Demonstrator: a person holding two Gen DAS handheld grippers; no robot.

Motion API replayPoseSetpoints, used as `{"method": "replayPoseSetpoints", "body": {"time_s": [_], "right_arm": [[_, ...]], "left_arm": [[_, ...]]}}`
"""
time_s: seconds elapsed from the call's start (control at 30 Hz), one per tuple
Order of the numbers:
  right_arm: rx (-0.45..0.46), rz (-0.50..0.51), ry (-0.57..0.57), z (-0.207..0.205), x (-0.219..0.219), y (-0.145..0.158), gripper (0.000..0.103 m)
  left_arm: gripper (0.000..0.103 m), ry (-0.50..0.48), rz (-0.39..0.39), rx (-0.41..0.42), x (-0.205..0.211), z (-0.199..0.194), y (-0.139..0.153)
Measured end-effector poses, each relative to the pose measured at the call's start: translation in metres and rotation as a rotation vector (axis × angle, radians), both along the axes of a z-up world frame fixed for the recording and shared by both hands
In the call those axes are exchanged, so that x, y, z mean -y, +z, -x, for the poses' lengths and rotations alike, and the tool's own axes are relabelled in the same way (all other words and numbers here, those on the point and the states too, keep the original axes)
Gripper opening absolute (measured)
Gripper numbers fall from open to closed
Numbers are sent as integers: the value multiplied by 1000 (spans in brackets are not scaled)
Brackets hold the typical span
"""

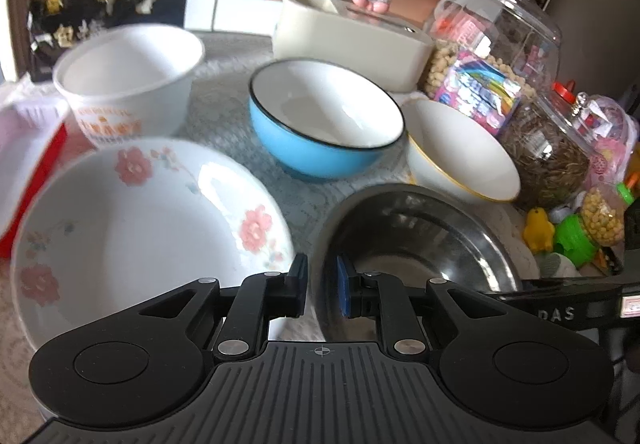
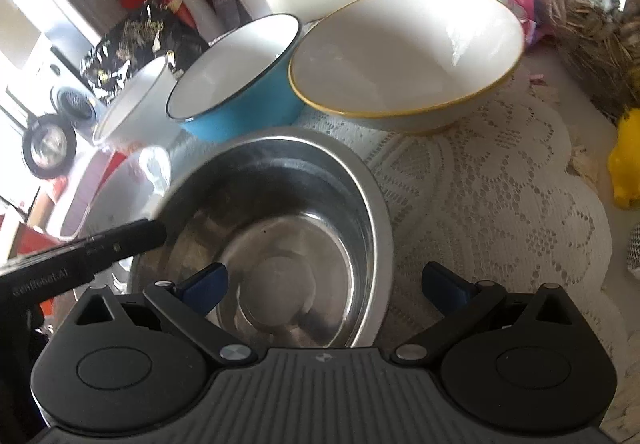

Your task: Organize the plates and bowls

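Landmark: the round stainless steel bowl (image 1: 416, 244), sitting on the white lace table cover (image 2: 500, 180).

Left gripper (image 1: 322, 286): jaws drawn narrow, clamped on the steel bowl's near-left rim, one pad outside the wall, the blue pad inside. In the right wrist view it enters from the left and meets that rim.

Right gripper (image 2: 324, 286): jaws spread wide, holding nothing. Its left blue pad sits over the bowl's interior; its right pad is outside the wall, over the lace.

Left of the steel bowl, just beside it: wide white dish with pink flower print (image 1: 148, 240).
Behind the steel bowl: blue bowl with white inside and dark rim (image 1: 324, 120).
Behind and to its right: white bowl with gold rim (image 1: 460, 148), close beside the blue one; contact cannot be judged.
Far behind-left: white cup-shaped bowl with orange print (image 1: 128, 80).

Frames slightly motion-blurred.
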State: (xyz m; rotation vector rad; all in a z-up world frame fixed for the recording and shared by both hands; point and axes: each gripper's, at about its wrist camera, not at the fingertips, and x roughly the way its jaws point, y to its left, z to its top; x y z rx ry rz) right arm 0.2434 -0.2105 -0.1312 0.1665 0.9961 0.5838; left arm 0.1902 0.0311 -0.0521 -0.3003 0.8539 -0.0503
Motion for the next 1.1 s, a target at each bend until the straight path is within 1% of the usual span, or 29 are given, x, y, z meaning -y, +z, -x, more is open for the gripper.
{"method": "replayPoseSetpoints", "body": {"time_s": [0.1, 0.2, 0.27, 0.33, 0.4, 0.47, 0.53, 0.6, 0.63, 0.67, 0.73, 0.83, 0.9, 1.0, 1.1], "right_arm": [[-2, -9, -11, 0, 0, 0, 103], [17, 22, 25, 3, -3, 0, 103], [27, 22, 29, 5, -2, 0, 99], [42, -6, -4, 9, 5, 0, 78], [65, -6, -25, 14, 10, 2, 71], [96, 55, -54, 18, 12, 3, 66], [123, 112, -63, 20, 13, 2, 55], [123, 119, -63, 21, 16, 1, 52], [122, 120, -62, 21, 17, 1, 48], [121, 118, -60, 22, 18, 2, 48], [127, 121, -63, 25, 17, 3, 48], [143, 122, -71, 32, 15, 9, 48], [167, 123, -62, 36, 9, 17, 48], [240, 132, -34, 47, -11, 35, 48], [328, 168, -3, 59, -37, 49, 48]], "left_arm": [[22, -4, 7, -5, 2, 1, -3], [22, -9, 20, -4, 4, 3, -2], [22, -25, 39, -6, 6, 4, -2], [22, -47, 54, -11, 10, 6, -3], [23, -71, 50, -21, 18, 6, -4], [23, -93, 40, -27, 26, 5, -7], [23, -108, 51, -52, 30, 3, -13], [23, -119, 56, -85, 34, -1, -20], [23, -123, 61, -97, 35, -2, -23], [24, -119, 63, -97, 36, -3, -24], [24, -109, 59, -78, 35, -3, -20], [25, -102, 75, -24, 27, 2, -7], [25, -86, 70, 1, 19, 5, 2], [25, -37, 82, 49, 1, 14, 13], [26, 16, 98, 101, -25, 27, 23]]}}
